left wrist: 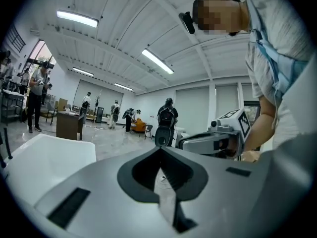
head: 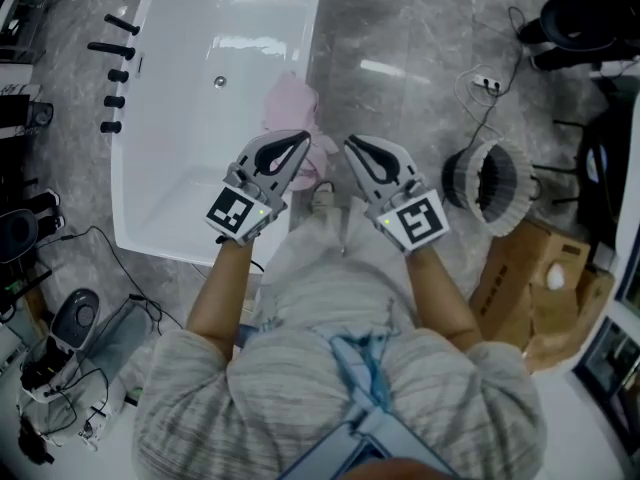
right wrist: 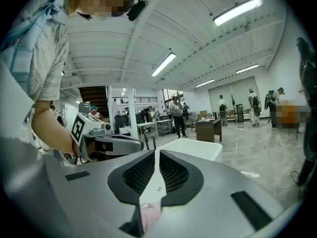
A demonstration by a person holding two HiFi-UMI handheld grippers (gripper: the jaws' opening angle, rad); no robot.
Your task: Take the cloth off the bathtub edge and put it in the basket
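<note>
Grey marble floor (head: 400,28), white bathtub (head: 190,198) at far left. Pink cloth (head: 289,104) draped on its right edge, just beyond left gripper (head: 300,140) and right gripper (head: 352,142), both jaws closed, empty. Basket (head: 520,183) on floor at right.

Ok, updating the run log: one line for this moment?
left gripper: shut, empty | right gripper: shut, empty | cloth: on bathtub edge | basket: on floor

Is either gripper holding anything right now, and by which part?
Nothing is held. The left gripper and right gripper are shut and empty; the cloth lies on the bathtub edge.
</note>
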